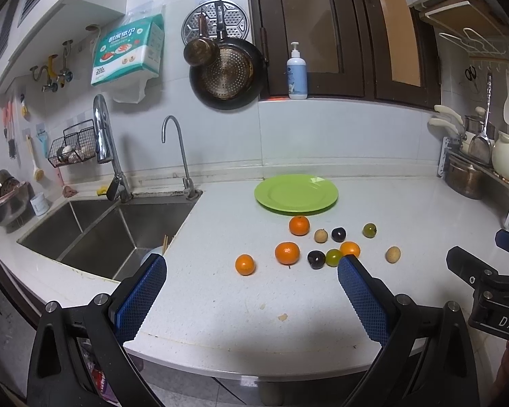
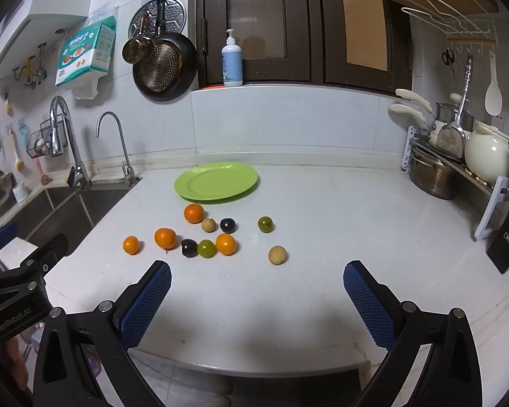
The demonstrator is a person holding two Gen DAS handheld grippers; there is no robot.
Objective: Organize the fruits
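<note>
Both tongs, our left tongs (image 1: 251,264) and right tongs (image 2: 257,269), hang spread wide and grasp nothing, above the desk's (image 2: 322,224) rounded front edge. Ahead of us the fruits (image 2: 200,234) lie loose in a scatter on the desk, the far orange (image 2: 193,213) near the bare green plate (image 2: 216,181). Bare desk runs right toward the pot rack (image 2: 458,162); the sink (image 1: 95,230) drops away left.
</note>
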